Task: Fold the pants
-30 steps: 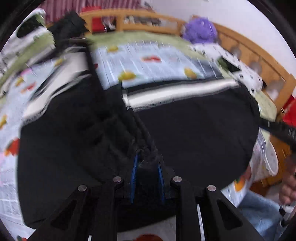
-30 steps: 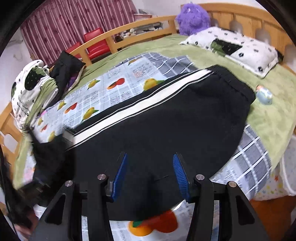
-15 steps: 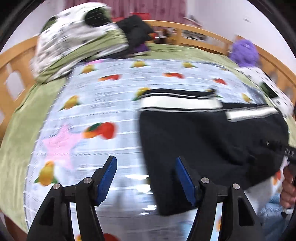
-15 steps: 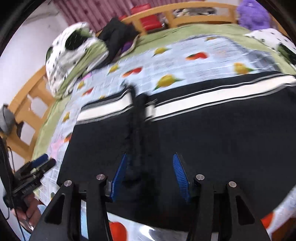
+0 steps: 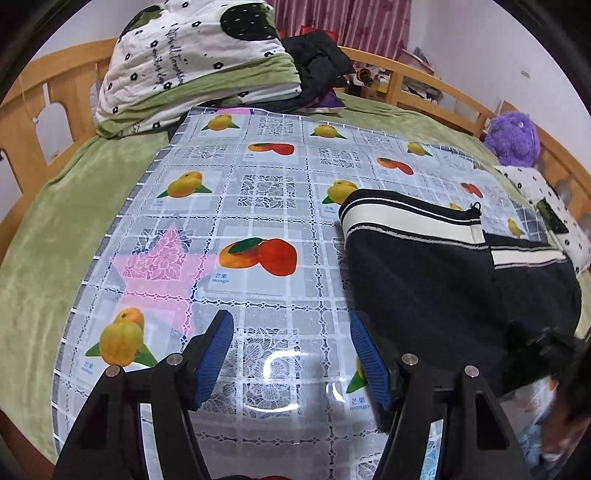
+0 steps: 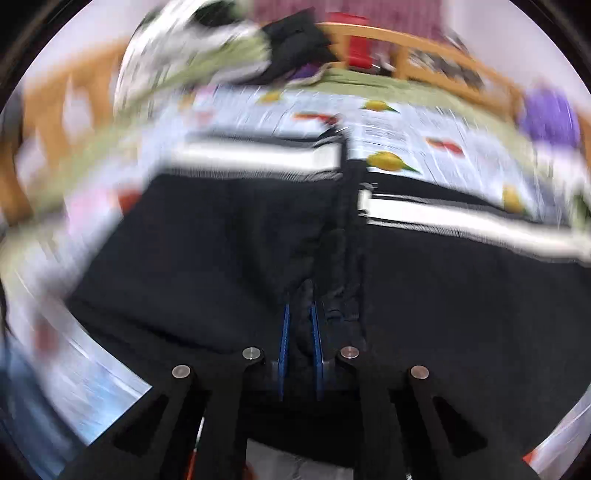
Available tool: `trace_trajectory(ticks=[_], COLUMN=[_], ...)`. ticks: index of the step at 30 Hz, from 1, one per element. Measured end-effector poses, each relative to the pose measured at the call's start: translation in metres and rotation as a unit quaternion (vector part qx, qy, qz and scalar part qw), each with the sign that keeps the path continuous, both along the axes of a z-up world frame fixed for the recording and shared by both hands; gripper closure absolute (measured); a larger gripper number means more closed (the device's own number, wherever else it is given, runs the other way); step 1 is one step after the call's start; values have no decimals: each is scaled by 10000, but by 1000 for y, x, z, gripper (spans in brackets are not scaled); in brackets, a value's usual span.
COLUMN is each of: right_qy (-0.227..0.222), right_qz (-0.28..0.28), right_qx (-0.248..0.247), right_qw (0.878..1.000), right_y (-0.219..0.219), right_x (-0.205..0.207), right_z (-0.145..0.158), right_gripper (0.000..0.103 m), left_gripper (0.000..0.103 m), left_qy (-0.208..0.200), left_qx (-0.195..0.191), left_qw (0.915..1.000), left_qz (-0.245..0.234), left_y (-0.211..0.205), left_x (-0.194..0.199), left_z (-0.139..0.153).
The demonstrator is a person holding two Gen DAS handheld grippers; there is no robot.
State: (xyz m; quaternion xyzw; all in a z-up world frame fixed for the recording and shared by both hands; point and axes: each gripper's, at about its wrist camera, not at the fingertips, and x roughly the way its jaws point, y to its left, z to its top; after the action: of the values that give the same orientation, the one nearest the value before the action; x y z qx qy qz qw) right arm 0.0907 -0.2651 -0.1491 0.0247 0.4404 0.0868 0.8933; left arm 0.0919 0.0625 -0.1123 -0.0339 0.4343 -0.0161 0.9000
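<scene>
A: What's nearest the right gripper?
B: Its pads are clamped on a bunched fold of the black pants.
A: And the left gripper?
B: Jaws apart, nothing between them, above the fruit-print cloth; the pants lie to its right. Farther back, a folded quilt.

The pants are black with a white stripe edged in thin black lines. The plastic sheet on the bed is a grey-white lace check printed with yellow and orange-red mangoes and a pink star. The blanket beneath is green. The toy is purple; the curtain is dark red, striped.
</scene>
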Motion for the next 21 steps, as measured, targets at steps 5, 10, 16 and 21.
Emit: trace_trajectory(ticks=[5,10,16,21], right_qy=[303,103,345,719], right_qz=[-239,-290,-331,-416], right_qx=[337,527,845,789], right_qw=[9987,9981,9953,9934], right_y=[-33,-40,-40,-30], right_x=[-11,-16,18,49], right_z=[-4,7,-3,-29], right_gripper=[94,72,58,54], left_gripper=[39,35,35,35], left_qy=[117,572,738,790], left_qx=[-250,-210,60,-397], left_qw=[9992,9876,9877,9891], left_qz=[-283,-1448,-1379,-1179], left_y=[-5,-30,-53,-61], left_x=[-2,-24,-32,-30], left_z=[0,-18,-46,-57])
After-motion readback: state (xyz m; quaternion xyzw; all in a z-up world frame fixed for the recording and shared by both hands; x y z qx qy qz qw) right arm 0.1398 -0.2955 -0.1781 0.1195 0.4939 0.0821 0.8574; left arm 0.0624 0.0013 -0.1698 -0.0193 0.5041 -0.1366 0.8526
